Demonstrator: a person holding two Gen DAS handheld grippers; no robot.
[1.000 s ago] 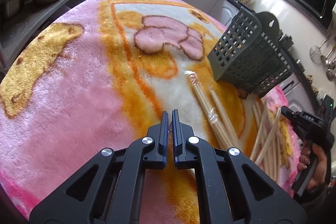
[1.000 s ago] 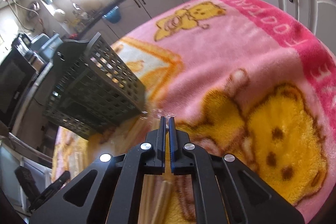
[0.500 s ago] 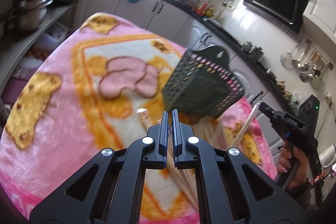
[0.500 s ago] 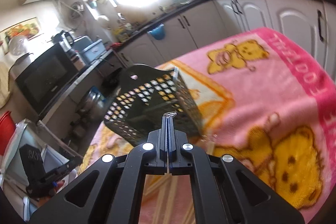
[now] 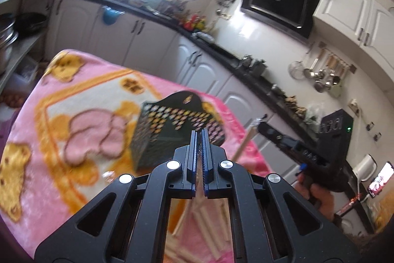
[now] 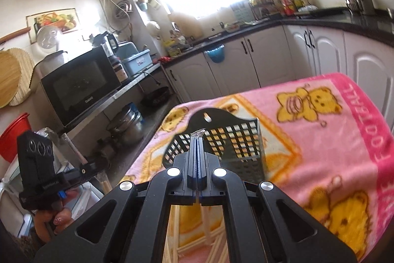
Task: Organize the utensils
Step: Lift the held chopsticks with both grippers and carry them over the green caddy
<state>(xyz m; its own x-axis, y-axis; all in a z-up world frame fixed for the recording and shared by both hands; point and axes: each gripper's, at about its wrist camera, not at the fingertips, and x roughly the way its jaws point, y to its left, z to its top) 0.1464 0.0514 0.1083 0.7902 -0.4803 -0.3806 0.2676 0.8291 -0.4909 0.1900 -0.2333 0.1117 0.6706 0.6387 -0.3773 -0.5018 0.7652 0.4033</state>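
On the left, the left gripper (image 5: 199, 137) is pinching wrapped chopsticks (image 6: 73, 147) above the pink blanket (image 5: 49, 139); the dark perforated utensil basket (image 5: 172, 130) is standing ahead of it, and farther right the right gripper (image 6: 197, 139) is clamping another wrapped pair (image 5: 243, 142).

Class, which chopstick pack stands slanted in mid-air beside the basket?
The chopstick pack clamped in the right tongs; the loose packs lie flat on the blanket.
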